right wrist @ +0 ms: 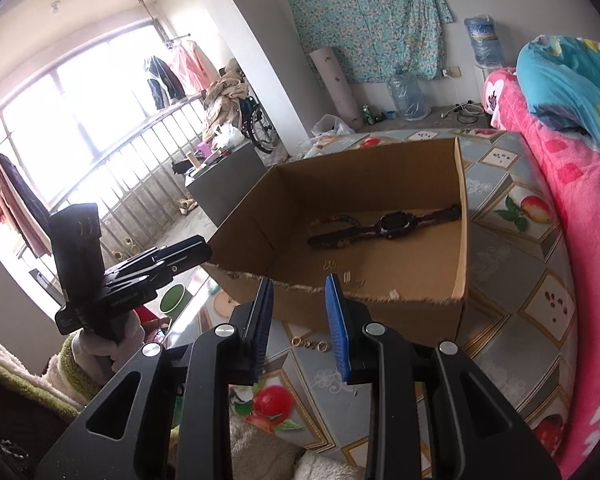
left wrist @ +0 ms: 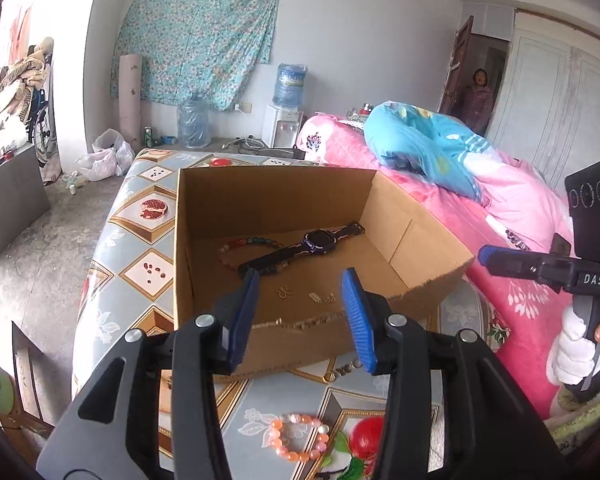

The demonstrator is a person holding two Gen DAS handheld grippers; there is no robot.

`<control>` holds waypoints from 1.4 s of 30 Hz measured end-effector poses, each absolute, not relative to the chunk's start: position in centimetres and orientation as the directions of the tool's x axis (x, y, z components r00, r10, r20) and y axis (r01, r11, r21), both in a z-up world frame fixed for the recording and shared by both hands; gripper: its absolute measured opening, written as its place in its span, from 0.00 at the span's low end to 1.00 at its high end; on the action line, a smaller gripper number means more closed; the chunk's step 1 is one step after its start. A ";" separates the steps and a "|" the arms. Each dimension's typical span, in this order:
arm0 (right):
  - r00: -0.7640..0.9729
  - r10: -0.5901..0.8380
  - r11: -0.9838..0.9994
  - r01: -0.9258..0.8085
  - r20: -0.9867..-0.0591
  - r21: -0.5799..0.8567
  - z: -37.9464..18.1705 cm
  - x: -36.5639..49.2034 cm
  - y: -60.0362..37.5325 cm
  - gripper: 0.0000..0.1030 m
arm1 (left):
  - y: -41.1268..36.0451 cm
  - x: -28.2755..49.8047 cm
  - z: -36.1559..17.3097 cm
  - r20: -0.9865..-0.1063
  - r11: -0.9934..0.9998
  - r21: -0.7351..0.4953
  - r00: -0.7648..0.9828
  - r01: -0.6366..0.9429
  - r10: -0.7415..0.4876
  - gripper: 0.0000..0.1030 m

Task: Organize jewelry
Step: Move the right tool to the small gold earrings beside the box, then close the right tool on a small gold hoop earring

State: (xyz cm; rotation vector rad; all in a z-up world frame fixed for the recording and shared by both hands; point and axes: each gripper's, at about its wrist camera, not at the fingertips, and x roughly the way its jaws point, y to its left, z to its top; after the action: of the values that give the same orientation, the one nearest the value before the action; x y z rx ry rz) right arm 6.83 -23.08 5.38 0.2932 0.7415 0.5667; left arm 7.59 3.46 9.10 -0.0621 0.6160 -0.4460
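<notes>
Left tool [left wrist: 300, 292]: I see my jaws spread, nothing between the blue pads; it hangs over the near, torn edge of the box.
Right tool [right wrist: 300, 300]: jaws apart with a narrower gap, nothing pinched; it also sits at the near edge of the box. In the left view I see it off to the right, held by a white-gloved hand [left wrist: 576, 348].
Box [left wrist: 412, 220]: open cardboard, standing on the bench, its near wall ragged.
Watch [left wrist: 314, 242]: dark strap, lying flat on the box floor toward the back.
Bead string [left wrist: 236, 246]: multicoloured, inside the box, partly under the watch strap.
Small gold pieces [left wrist: 284, 292]: a few lying on the box floor near the front wall; I cannot tell what each one is.
Pink bracelet [left wrist: 300, 436]: orange-pink beads in a loop, on the bench outside the box, close to me, beneath the left tool.
Rings [right wrist: 312, 345]: a short row of gold ones on the bench, just in front of the box's near wall.
Bench [left wrist: 140, 240]: covered in a fruit-patterned cloth.
Bed [left wrist: 500, 216]: pink cover, touching the bench's right side, with a blue quilt [left wrist: 420, 140] bunched on top.
Doorway: a person [left wrist: 478, 96] stands there, far back.
</notes>
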 end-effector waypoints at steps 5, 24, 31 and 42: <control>0.547 0.512 0.859 -0.334 -0.662 0.389 0.9 6.5 -20.1 0.26 | 3.3 5.3 7.2 -0.577 0.890 -0.195 0.685 0.413 -0.444 0.42; 0.549 0.342 0.915 -0.380 -0.763 0.136 -4.0 8.0 -13.8 0.21 | -2.5 4.6 -1.6 -0.738 0.883 0.003 0.597 0.469 -0.315 0.42; 0.540 0.331 0.924 -0.351 -0.774 0.150 -4.6 9.4 -14.0 0.18 | -2.7 5.1 -2.0 -0.750 0.882 0.017 0.590 0.470 -0.300 0.42; 0.540 0.319 0.931 -0.335 -0.779 0.149 -5.2 10.4 -14.7 0.10 | -3.2 6.3 -2.6 -0.758 0.886 0.017 0.584 0.463 -0.290 0.42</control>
State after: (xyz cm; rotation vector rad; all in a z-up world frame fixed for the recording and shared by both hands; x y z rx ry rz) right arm 10.42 -14.67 -5.23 -0.0190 0.9223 0.3882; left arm 6.28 -3.21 -2.64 0.2224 0.8392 -0.4435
